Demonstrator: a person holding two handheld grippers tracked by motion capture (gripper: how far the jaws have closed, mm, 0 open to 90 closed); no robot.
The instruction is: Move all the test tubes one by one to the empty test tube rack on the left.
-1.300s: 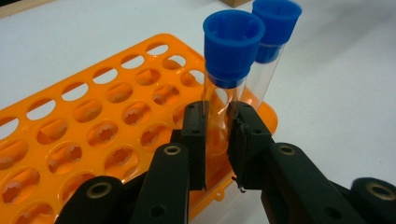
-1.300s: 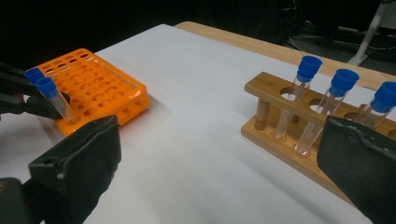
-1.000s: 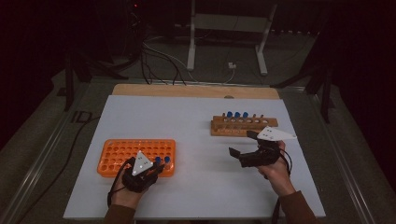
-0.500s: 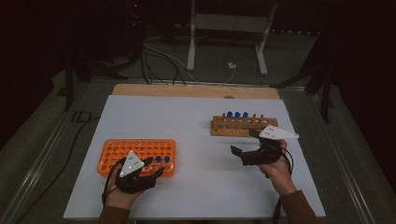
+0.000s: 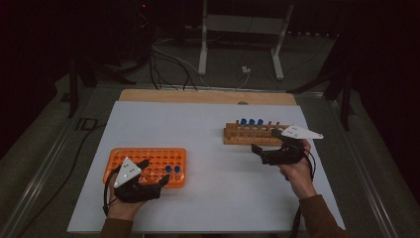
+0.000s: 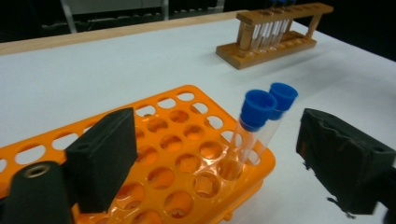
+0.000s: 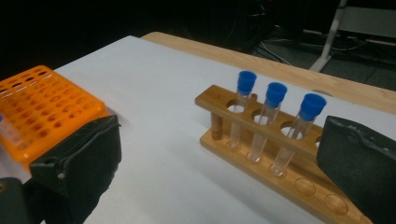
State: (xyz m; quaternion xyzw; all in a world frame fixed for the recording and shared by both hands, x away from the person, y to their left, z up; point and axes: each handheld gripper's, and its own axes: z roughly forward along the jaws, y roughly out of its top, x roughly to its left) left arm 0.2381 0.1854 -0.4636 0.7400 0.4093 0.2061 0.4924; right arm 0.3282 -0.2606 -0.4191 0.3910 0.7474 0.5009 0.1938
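A: Which step is this?

B: A release, I judge; the left hand-held gripper has just been opening and now stands wide, its pads clear of the two blue-capped tubes; these stand just ahead of it in the near corner holes of the orange rack.

A: And the other hand?

B: The right hand-held gripper is wide too, holding nothing; the wooden rack sits right before its jaws with three capped tubes in it.

A: How do the tubes lie?

B: Long axis near upright, caps up, bottoms down in the holes; the two by the left gripper lean a little.

A: Next move?

B: Likely the right gripper closes on one cap-end tube and lifts straight along that axis; a sideways pull could jam it.
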